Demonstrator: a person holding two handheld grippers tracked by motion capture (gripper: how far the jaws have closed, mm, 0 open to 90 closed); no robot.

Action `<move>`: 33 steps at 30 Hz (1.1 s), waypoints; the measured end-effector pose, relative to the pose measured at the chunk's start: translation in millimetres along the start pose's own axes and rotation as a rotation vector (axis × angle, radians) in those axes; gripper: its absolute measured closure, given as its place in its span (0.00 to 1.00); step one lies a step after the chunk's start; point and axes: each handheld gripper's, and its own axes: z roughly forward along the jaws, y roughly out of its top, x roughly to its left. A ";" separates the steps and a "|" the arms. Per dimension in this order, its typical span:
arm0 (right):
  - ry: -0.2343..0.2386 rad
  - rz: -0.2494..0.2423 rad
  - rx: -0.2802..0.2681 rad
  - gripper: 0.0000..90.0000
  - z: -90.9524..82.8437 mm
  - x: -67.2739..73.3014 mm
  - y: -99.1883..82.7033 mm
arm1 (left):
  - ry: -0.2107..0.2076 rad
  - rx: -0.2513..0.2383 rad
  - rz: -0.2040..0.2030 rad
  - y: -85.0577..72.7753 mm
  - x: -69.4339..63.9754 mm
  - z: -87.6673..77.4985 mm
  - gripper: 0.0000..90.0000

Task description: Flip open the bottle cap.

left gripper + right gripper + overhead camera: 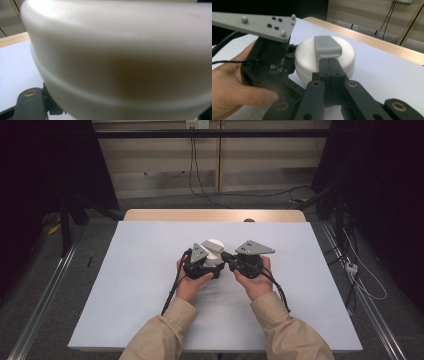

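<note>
At the middle of a white-covered table (150,285), the left gripper (207,265) clamps a round white container (214,251) from its side, the container's wall pressed close against that gripper's camera. To the right, the right gripper (329,65) reaches over the container's top, its jaws closed together beneath a grey tab (327,46) on the lid.

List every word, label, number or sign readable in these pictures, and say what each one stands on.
None can be read.
White container: plain, no print on its lid or side.
Grey plate: screws and studs, no lettering.
Wall socket: too small and blurred to tell any marking.
White table sheet: blank.
</note>
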 end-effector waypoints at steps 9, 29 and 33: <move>0.010 -0.023 -0.019 1.00 1.6 1.8 13.3 | -0.001 0.001 -0.001 0.0 0.0 0.1 0.21; 0.009 -0.047 -0.034 1.00 8.8 2.0 28.9 | -0.001 -0.002 -0.005 0.0 -0.2 0.5 0.21; 0.003 -0.057 -0.029 1.00 12.0 2.1 32.5 | -0.001 -0.002 -0.006 0.0 -0.1 0.6 0.21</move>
